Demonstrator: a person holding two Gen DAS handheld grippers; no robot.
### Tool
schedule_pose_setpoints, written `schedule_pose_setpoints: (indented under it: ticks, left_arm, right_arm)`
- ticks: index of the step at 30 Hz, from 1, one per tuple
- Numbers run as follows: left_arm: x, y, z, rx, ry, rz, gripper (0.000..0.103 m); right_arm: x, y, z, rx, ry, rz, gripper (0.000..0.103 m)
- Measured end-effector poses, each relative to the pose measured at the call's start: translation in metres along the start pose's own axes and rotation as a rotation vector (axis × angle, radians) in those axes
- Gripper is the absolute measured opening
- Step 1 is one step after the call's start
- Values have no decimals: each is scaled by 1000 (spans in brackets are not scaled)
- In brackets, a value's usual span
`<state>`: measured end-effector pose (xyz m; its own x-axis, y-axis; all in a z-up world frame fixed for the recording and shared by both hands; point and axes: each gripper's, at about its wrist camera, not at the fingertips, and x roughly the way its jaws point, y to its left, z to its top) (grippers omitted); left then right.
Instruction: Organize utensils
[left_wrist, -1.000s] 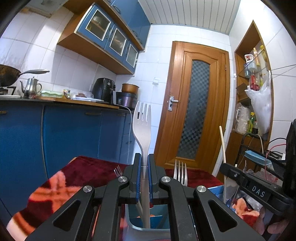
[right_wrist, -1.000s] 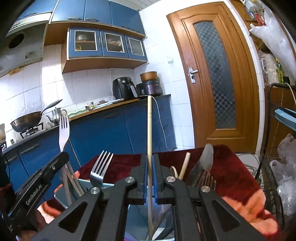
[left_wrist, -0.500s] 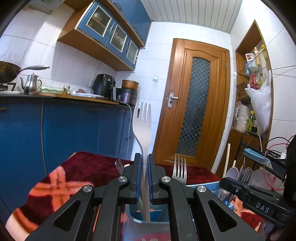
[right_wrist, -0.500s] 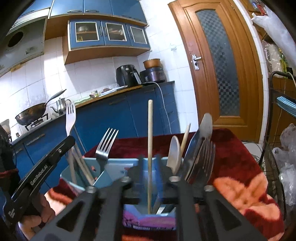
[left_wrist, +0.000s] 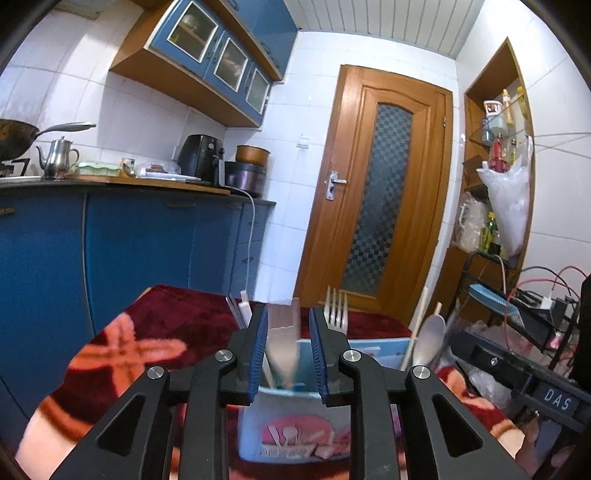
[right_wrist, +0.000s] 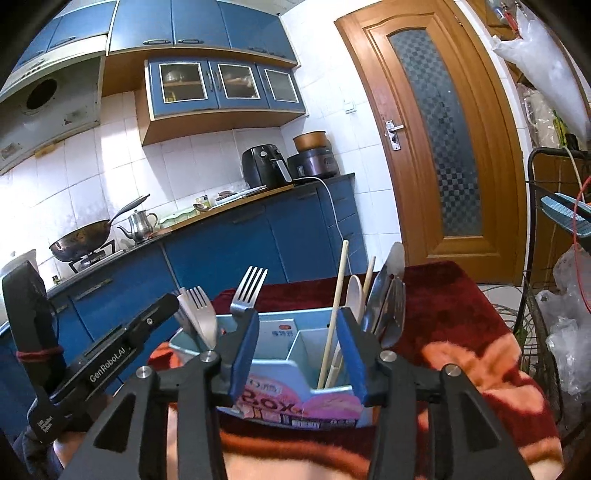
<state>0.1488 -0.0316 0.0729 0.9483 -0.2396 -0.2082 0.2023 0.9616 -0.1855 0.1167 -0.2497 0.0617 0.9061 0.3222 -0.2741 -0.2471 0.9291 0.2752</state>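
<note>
A light-blue divided utensil box (right_wrist: 280, 373) stands on the red patterned cloth (right_wrist: 461, 325). My left gripper (left_wrist: 287, 350) is open just above the box's left compartment (left_wrist: 291, 424). A white plastic fork (left_wrist: 283, 343), blurred, drops between its jaws. A metal fork (left_wrist: 335, 310) stands beside it. My right gripper (right_wrist: 297, 354) is open in front of the box. A wooden chopstick (right_wrist: 334, 314) leans free in the right compartment, next to a spoon (right_wrist: 354, 295) and knives (right_wrist: 388, 291). Forks (right_wrist: 201, 317) stand at the left.
Blue kitchen cabinets (right_wrist: 258, 251) and a counter with a wok (right_wrist: 81, 243), kettle and air fryer lie behind. A wooden door (right_wrist: 439, 140) is at the right. A wire rack with bags (right_wrist: 554, 325) stands at the table's right side.
Both grippers have opened. The left let go of the white fork, which slides down into the box. The right let go of the chopstick, which now leans in the right compartment.
</note>
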Motion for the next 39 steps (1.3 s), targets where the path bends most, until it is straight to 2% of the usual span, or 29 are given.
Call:
schedule_pose_setpoints:
  ticks: [8, 15, 23, 26, 29, 33, 34, 39]
  left_arm:
    - [-33, -9, -2, 31, 49, -20, 23]
    - [-62, -11, -7, 64, 122, 10, 24]
    - [-90, -6, -27, 73, 197, 51, 25]
    - [-99, -5, -36, 73, 207, 57, 38]
    - [-105, -5, -44, 71, 207, 67, 46]
    - [-112, -11, -58, 98, 194, 95, 59]
    - [-113, -12, -60, 104, 192, 104, 61]
    - [-117, -14, -74, 122, 178, 131, 63]
  right_arm:
    - [-26, 11, -3, 16, 14, 12, 48]
    - [-54, 22, -13, 24, 27, 22, 49]
    - [-82, 33, -35, 18, 46, 25, 50]
    - [-90, 40, -45, -6, 36, 18, 56]
    - [-95, 44, -57, -17, 36, 12, 63]
    - [-98, 46, -73, -18, 46, -3, 79]
    - [-97, 46, -76, -20, 52, -11, 83]
    - [-96, 43, -95, -43, 50, -71, 90]
